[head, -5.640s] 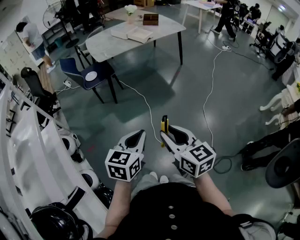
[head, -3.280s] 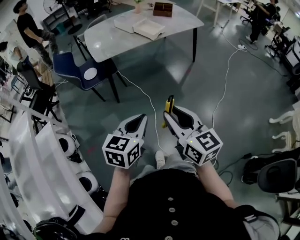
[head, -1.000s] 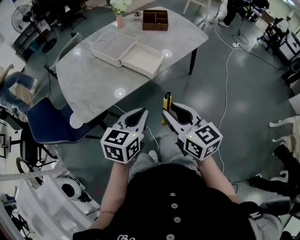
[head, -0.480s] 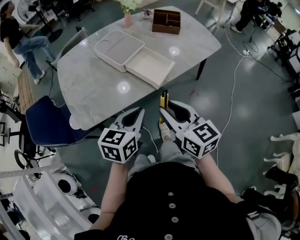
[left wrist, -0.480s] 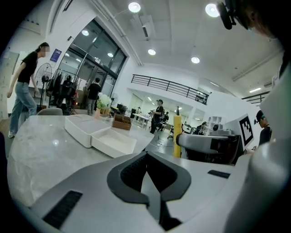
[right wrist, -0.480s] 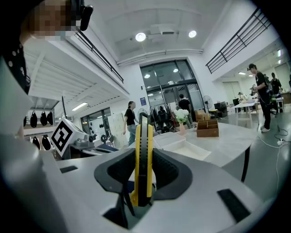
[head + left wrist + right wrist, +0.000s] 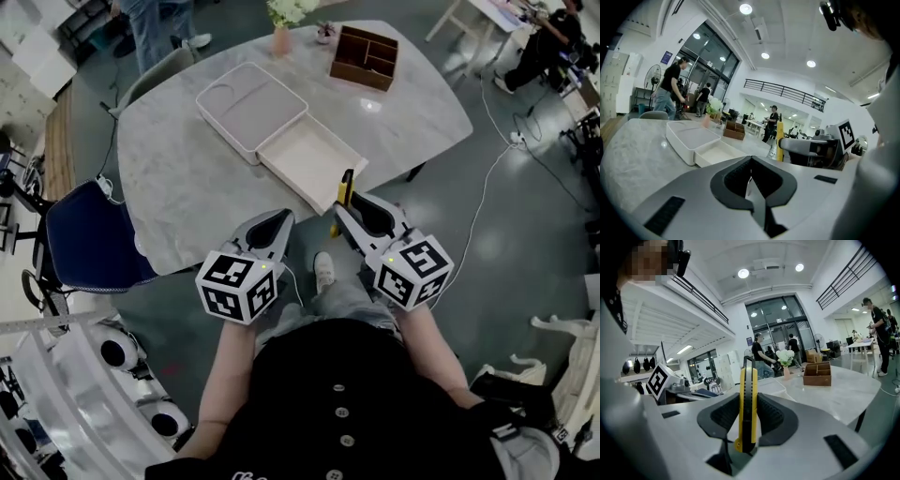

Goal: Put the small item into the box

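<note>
The person in the black buttoned top (image 7: 342, 403) stands at the near edge of the worktop (image 7: 178, 178), one gripper in each hand, both held out at waist height side by side. The left gripper (image 7: 278, 221) has its jaws pressed together with nothing between them. The right gripper (image 7: 349, 210) has its jaws clamped on a yellow utility knife (image 7: 347, 186). The knife stands upright in the grip, its black-edged top poking out above the jaw tips and its rounded end down in the throat of the jaws. The knife is in the air over the worktop's near edge, just short of the white box (image 7: 314, 164) and not inside it.

A light-coloured shoe (image 7: 322, 272) shows on the grey floor (image 7: 487, 262) between the two grippers. To the left, a blue chair (image 7: 89, 239) is tucked against the worktop.

The box lies open on the marble top, its shallow empty tray nearest the grippers. Its other half (image 7: 251, 108) lies just behind that, touching it.

Farther back near the far edge sit a brown wooden organiser (image 7: 364, 58) with several compartments and a pink vase of pale flowers (image 7: 283, 36). A white cable (image 7: 487, 183) trails across the floor to the right. At the far end someone in jeans (image 7: 155, 23) stands by another chair.
</note>
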Available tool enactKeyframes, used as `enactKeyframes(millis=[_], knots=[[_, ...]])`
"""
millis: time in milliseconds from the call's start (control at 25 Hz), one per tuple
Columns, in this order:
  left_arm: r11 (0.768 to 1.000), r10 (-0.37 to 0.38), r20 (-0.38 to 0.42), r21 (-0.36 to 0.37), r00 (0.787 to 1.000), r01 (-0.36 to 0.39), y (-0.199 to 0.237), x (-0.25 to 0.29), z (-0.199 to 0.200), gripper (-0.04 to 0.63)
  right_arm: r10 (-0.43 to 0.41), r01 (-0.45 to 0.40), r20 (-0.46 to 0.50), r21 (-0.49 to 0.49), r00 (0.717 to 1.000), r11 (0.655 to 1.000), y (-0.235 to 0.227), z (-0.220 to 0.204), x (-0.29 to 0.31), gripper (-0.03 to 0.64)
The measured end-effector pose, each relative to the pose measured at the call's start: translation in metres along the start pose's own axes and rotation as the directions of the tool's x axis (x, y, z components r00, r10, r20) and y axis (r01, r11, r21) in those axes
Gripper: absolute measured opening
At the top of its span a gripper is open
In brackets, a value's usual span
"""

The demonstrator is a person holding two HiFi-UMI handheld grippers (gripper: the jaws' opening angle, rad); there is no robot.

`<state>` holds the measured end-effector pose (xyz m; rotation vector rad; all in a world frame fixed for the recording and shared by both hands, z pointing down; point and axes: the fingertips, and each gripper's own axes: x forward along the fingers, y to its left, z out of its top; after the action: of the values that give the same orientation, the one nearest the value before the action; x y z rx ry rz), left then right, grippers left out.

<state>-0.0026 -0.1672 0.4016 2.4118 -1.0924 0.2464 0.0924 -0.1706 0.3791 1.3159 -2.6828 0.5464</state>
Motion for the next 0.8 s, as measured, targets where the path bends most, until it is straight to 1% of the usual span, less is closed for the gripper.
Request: enactKeyframes(millis=[240,480,600,680,800], knots=[[0.997,0.06,0.016,-0.041,0.998,-0.059,0.017,0.031,0.021,0.017,0.07,-0.07,-0.027,-0.017,0.997,0.997,-0.034,0.023,0.033,0.12],[0.991,0.131,0.052,-0.047,0.99,-0.129,0.035,0.063,0.046,0.017,0.152,-0.154,-0.038,-0.055,0.988,0.986,-0.061,0.046,0.063,0.12],[0.986,0.163,0.064,-0.028,0.985,-0.162,0.041,0.073,0.054,0.017,0.183,-0.186,-0.047,-0.053,0.982,0.981,-0.073,0.05,0.072,0.12],[0.985,0.172,0.069,-0.044,0.983,-0.169,0.042,0.077,0.054,0.017,0.197,-0.199,-0.057,-0.037,0.979,0.979,-0.081,0.047,0.076,0.12],[0.982,0.18,0.054,-0.061,0.982,-0.176,0.042,0.083,0.047,0.017,0.208,-0.21,-0.075,-0.023,0.975,0.977,-0.088,0.04,0.079,0.12]])
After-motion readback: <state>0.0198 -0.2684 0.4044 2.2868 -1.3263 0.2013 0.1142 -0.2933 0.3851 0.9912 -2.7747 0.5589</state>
